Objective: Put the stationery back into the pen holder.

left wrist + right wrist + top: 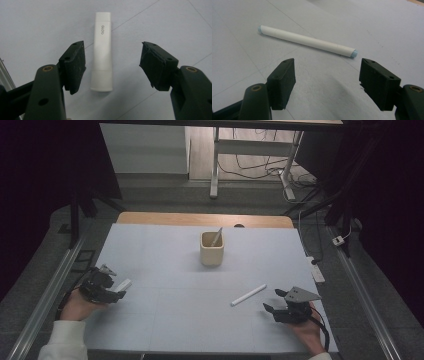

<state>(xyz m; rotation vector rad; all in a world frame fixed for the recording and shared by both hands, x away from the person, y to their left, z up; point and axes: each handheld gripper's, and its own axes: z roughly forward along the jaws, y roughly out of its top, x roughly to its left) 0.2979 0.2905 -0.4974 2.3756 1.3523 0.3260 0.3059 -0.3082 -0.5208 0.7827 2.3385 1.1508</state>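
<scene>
I am holding my left gripper point(112, 67) over the desk point(37, 25), jaws standing wide apart. The white glue stick point(101, 51) is lying flat between them, nearer the left pad, with neither pad pressing on it. My right gripper point(327, 82) is resting with jaws likewise spread, gripping nothing; the white marker point(307, 41) is lying crosswise just ahead of its fingertips.

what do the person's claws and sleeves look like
Both claws are black. The left claw and right claw each end in two blocky, scuffed pads held by brass-ringed screws. A grey three-cornered plate tops the right one, and a black cable trails from it. The sleeve is white.
</scene>
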